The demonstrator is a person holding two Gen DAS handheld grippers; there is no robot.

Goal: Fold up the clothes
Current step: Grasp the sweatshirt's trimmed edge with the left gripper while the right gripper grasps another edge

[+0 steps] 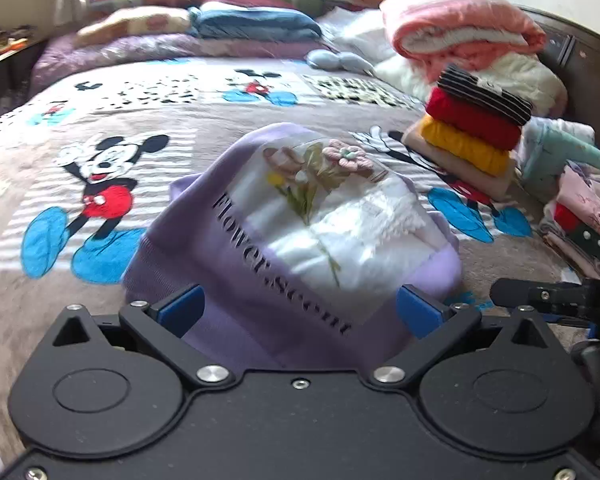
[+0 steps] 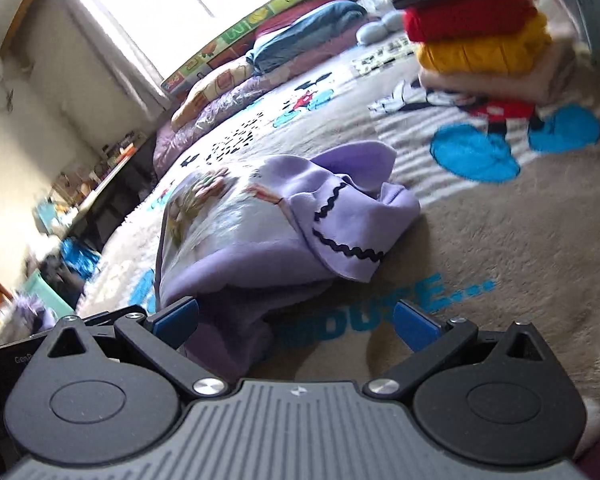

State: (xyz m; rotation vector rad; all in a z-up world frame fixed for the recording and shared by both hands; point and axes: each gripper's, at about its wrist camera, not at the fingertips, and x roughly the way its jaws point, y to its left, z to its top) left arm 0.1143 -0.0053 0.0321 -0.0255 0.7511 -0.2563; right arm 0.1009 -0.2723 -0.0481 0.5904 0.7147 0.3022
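Note:
A folded lilac sweatshirt (image 1: 300, 220) with a flower print and black lettering lies on the cartoon-mouse bedspread (image 1: 100, 128). My left gripper (image 1: 300, 312) is open, its blue fingers (image 1: 180, 312) spread wide on either side of the sweatshirt's near edge. In the right wrist view the same sweatshirt (image 2: 260, 220) is a bundle with a collar trimmed in black zigzag. My right gripper (image 2: 296, 322) is open too, low over the bedspread (image 2: 500, 240), with the garment's near corner between its fingers. Part of the right gripper's black body (image 1: 548, 296) shows at the right of the left wrist view.
A stack of folded clothes (image 1: 472, 128), striped, red, yellow and beige, stands to the right (image 2: 480, 28). Loose garments (image 1: 580, 208) pile at the far right. A pink blanket (image 1: 460, 24) and pillows (image 1: 256, 22) line the headboard. A cluttered desk (image 2: 100, 176) stands beside the bed.

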